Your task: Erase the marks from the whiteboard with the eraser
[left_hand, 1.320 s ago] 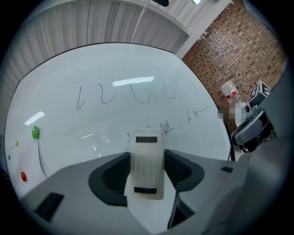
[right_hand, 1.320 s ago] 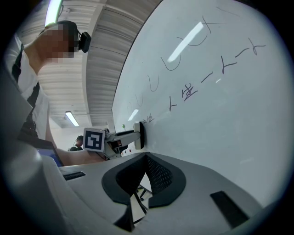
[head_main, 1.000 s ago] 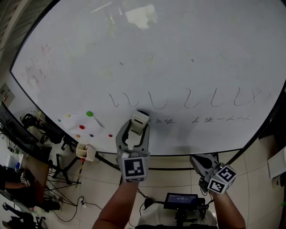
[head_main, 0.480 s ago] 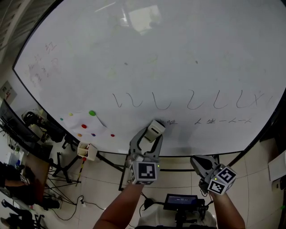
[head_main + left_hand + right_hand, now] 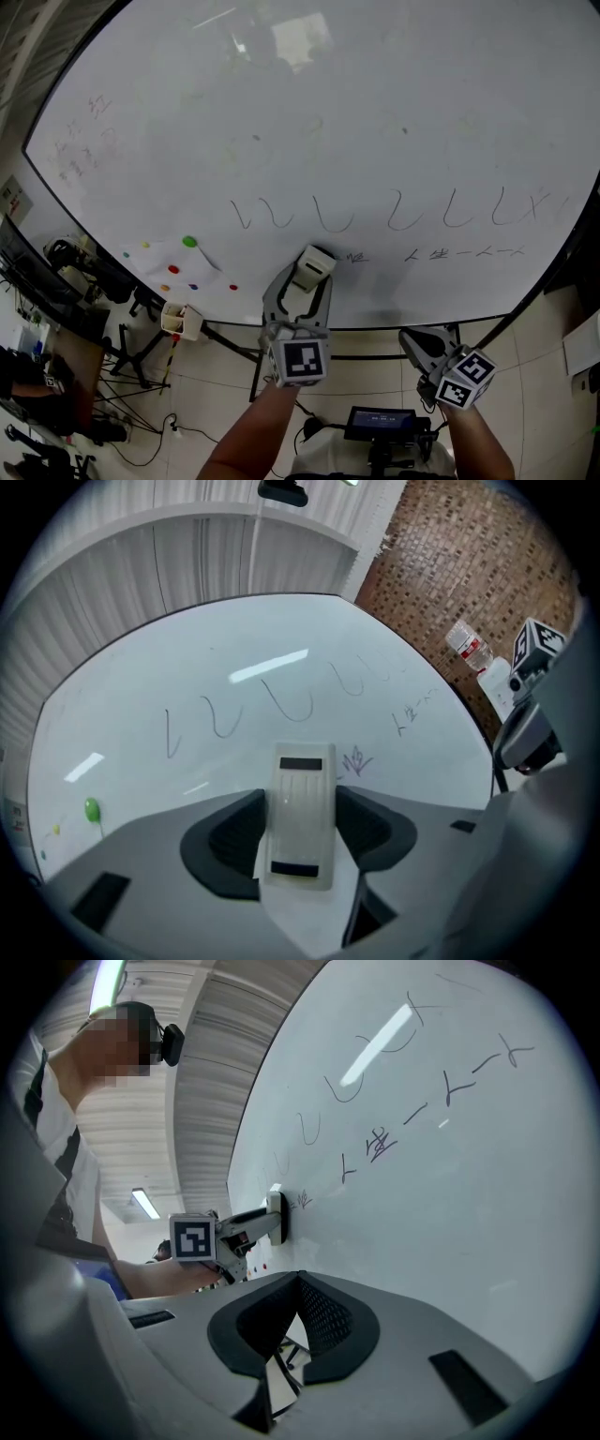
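Here left gripper [image 5: 310, 270] pinches eraser [image 5: 300, 799] against whiteboard [image 5: 394, 122] near its lower edge, right gripper [image 5: 413, 339] pressed together.

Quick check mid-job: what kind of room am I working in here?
Probably an office or lab workroom, though I can't be sure: a big whiteboard with pen marks, a tiled floor below it, and a brick wall beside it.

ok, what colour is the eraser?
Eraser: off-white, two dark bars; best in left gripper view.
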Action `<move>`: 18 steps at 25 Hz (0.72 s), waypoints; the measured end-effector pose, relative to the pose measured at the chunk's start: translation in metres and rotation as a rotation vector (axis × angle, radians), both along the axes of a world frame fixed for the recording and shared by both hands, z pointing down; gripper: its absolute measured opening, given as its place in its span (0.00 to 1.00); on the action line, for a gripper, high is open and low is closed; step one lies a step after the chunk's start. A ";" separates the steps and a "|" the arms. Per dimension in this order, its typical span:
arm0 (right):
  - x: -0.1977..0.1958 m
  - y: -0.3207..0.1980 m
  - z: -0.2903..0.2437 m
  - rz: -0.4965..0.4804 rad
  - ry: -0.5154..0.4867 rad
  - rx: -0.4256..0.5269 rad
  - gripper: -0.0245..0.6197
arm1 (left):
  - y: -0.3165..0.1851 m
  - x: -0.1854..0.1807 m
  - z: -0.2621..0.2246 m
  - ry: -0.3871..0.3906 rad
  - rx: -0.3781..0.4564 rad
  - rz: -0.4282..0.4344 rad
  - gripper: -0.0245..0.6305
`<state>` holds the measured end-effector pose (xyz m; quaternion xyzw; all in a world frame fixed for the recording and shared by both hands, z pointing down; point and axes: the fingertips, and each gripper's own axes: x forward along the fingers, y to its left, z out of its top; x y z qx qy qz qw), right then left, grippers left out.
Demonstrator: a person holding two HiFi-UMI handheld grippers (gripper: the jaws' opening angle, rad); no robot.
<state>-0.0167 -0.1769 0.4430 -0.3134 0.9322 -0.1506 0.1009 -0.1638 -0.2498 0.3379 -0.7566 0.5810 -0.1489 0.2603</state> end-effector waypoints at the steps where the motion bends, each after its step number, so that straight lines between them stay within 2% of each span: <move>1: 0.001 0.000 0.000 0.001 0.001 -0.001 0.06 | -0.001 0.001 0.013 0.009 -0.032 0.005 0.45; 3: 0.001 -0.001 0.000 0.002 0.002 -0.003 0.06 | -0.002 0.000 0.035 0.007 -0.094 0.006 0.45; 5: 0.000 -0.002 -0.001 0.000 0.005 -0.003 0.06 | 0.000 0.000 0.043 0.000 -0.122 0.012 0.45; 7: -0.002 -0.002 -0.002 -0.002 0.006 0.000 0.06 | 0.002 0.000 0.032 0.016 -0.089 0.021 0.44; 10: -0.001 -0.003 -0.003 -0.001 0.006 0.002 0.06 | 0.002 -0.003 -0.007 0.067 0.004 0.022 0.44; 12: 0.001 -0.003 -0.001 0.006 0.004 -0.001 0.06 | 0.002 -0.006 -0.021 0.067 0.032 0.008 0.44; 15: 0.004 -0.004 0.002 0.010 -0.001 -0.009 0.06 | 0.001 -0.004 -0.015 0.028 0.033 -0.005 0.44; 18: 0.003 -0.005 0.004 0.005 -0.003 -0.014 0.06 | 0.000 0.000 0.008 0.001 -0.040 -0.025 0.45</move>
